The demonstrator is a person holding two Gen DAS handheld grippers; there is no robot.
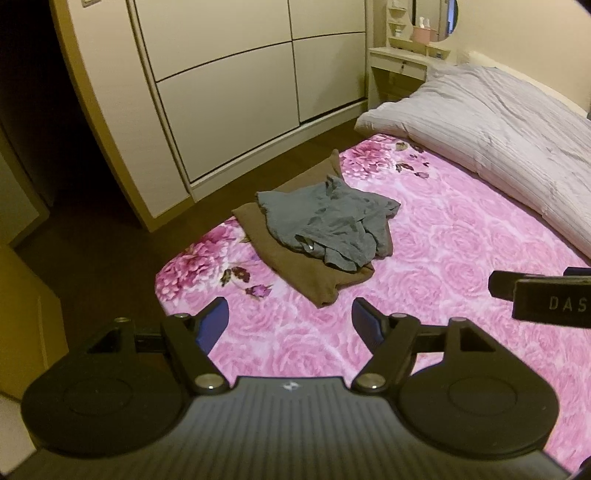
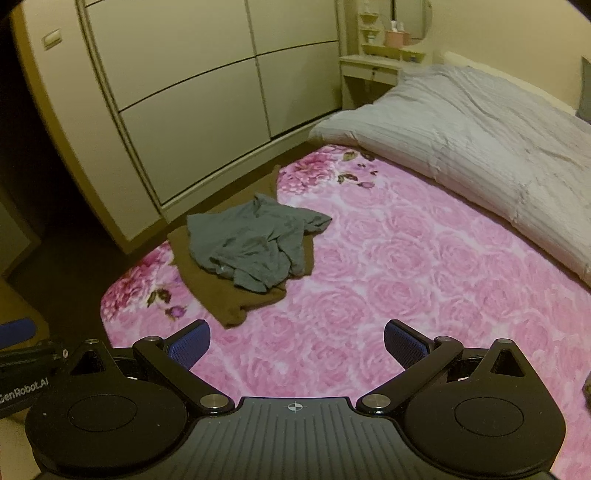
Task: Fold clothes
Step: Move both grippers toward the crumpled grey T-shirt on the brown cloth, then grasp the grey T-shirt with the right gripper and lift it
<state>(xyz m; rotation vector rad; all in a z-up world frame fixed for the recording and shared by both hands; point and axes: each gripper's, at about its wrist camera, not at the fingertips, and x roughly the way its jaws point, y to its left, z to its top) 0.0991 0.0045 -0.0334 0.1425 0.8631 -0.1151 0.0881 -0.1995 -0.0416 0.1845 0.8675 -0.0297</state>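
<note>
Grey garment (image 1: 332,221), crumpled, lies on a flat brown garment (image 1: 295,266) at the left edge of the bed (image 1: 443,258), well ahead of both grippers. Left gripper (image 1: 290,325): fingers apart, empty, above the pink floral blanket (image 2: 406,277). Right gripper (image 2: 297,343): fingers apart, empty. Beyond: grey duvet (image 2: 461,140), cream wardrobe (image 1: 229,92), small dresser (image 2: 373,66).

I am looking into a home bedroom. A bed (image 1: 461,266) is lying under a pink rose-print blanket, with a grey striped duvet (image 1: 509,125) bunched along its far side. A cream wardrobe (image 1: 229,85) with sliding panels is filling one wall, and a small dressing shelf (image 1: 400,61) with a round mirror (image 1: 441,18) is standing at the bedhead.
</note>
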